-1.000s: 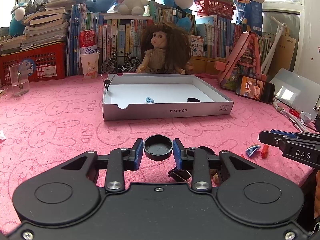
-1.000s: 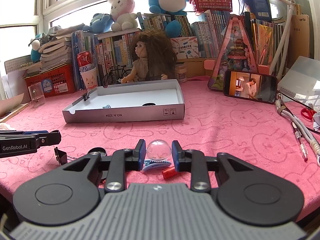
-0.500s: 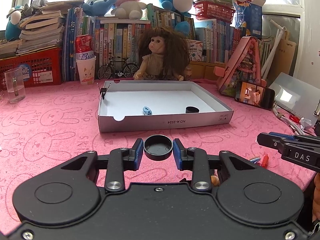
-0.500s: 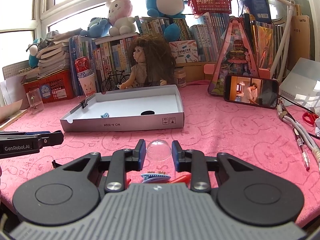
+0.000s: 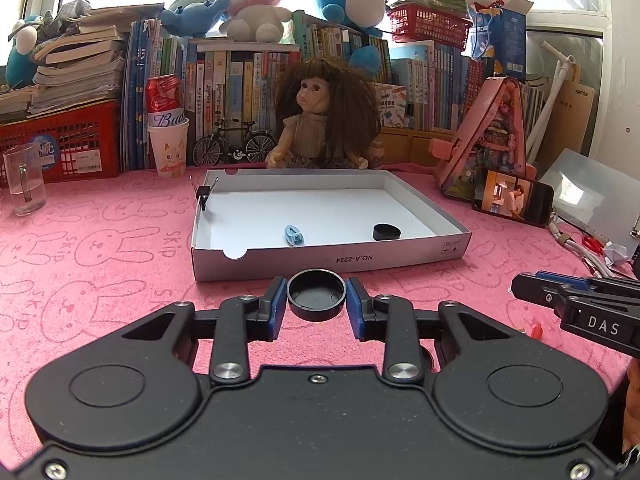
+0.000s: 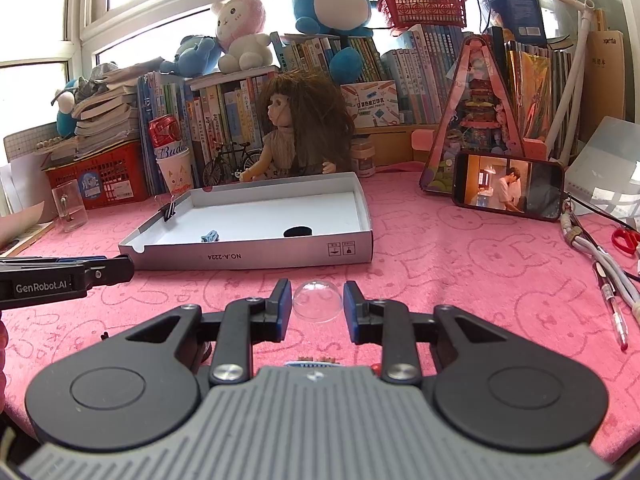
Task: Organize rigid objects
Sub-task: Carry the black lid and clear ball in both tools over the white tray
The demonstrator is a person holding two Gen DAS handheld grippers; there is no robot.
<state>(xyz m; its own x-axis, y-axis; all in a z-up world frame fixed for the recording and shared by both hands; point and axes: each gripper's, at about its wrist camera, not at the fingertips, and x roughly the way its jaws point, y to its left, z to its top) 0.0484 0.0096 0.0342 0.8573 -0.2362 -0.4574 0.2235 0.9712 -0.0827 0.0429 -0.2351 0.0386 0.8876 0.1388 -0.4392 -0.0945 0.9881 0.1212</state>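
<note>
Gripping a black cap (image 5: 316, 295), left tongs (image 5: 316, 298) face the tray's near wall (image 5: 328, 266) (pink cloth between).

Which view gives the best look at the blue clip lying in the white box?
The left wrist view: the blue clip lies unobstructed on the box floor. In the right wrist view the near wall of the white box cuts off its lower edge.

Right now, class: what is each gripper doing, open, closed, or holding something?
Left gripper: closed on the black cap.
Right gripper: closed on the clear dome.
</note>
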